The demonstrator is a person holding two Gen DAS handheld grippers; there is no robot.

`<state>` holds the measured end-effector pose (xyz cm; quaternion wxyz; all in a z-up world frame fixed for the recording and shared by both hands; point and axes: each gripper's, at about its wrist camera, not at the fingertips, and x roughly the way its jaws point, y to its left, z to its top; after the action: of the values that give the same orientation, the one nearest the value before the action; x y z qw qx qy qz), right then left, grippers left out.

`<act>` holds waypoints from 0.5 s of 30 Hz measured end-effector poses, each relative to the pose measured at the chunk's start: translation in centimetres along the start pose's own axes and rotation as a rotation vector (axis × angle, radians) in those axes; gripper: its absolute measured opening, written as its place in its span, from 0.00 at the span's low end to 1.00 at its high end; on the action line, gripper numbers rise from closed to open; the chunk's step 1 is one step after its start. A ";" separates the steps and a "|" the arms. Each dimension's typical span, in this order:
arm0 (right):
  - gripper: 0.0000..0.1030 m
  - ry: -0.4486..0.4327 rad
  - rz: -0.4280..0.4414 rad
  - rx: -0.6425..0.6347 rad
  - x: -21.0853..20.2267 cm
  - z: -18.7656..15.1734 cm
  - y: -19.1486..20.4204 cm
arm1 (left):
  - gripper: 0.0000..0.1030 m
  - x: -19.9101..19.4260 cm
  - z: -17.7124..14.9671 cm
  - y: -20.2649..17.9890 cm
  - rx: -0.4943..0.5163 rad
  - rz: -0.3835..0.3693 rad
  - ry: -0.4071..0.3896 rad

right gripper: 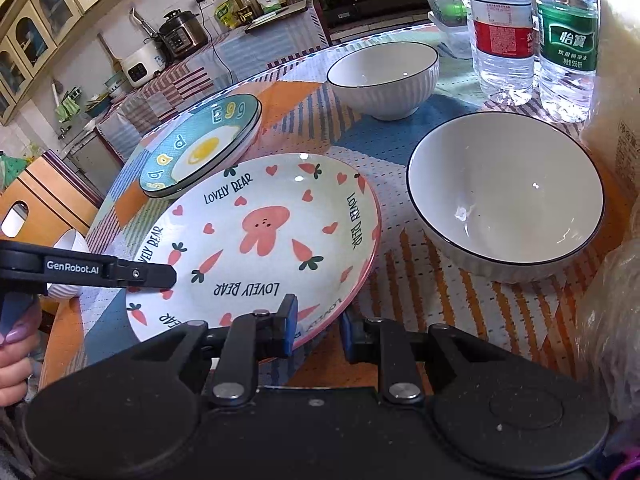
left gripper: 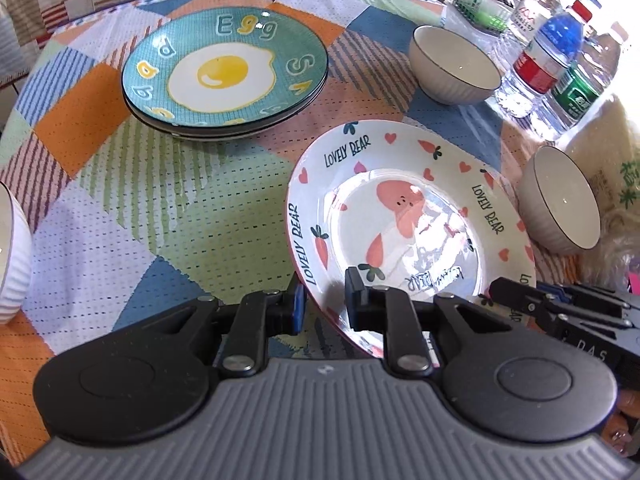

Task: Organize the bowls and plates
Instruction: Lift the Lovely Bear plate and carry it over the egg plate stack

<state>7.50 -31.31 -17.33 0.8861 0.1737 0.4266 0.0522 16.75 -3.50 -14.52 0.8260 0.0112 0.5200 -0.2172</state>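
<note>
A white "Lovely Bear" plate (left gripper: 404, 220) with a pink rabbit is held tilted above the table; it also shows in the right wrist view (right gripper: 260, 240). My left gripper (left gripper: 324, 300) is shut on its near rim. My right gripper (right gripper: 316, 324) is shut on the rim at the other side and shows in the left wrist view (left gripper: 520, 296). A stack of teal "Egg" plates (left gripper: 224, 72) lies beyond, also in the right wrist view (right gripper: 200, 148). Two white bowls (left gripper: 454, 66) (left gripper: 560, 200) stand to the right, seen too in the right wrist view (right gripper: 384, 76) (right gripper: 504, 196).
Several water bottles (right gripper: 532, 24) and a clear container (left gripper: 480, 4) stand at the table's far right. Another white ribbed bowl (left gripper: 12, 256) sits at the left edge. A patchwork tablecloth (left gripper: 160, 208) covers the round table. A bag (right gripper: 616, 320) lies at the right.
</note>
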 end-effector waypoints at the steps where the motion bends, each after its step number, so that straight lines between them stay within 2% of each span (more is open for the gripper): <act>1: 0.26 -0.003 0.001 -0.001 -0.2 0.0 0.1 | 0.17 -0.4 -0.1 -0.1 0.006 0.003 -0.005; 6: 0.26 -0.015 0.004 -0.026 -1.2 0.0 0.9 | 0.17 -2.2 -0.6 -0.3 0.017 0.010 -0.032; 15: 0.26 -0.075 0.048 -0.067 -3.4 0.9 2.6 | 0.17 -6.3 -0.9 -0.2 0.045 0.029 -0.146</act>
<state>6.23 -29.93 -13.41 0.9052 0.1560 0.3868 0.0814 13.61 -1.28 -9.49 0.8644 0.0215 0.4530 -0.2171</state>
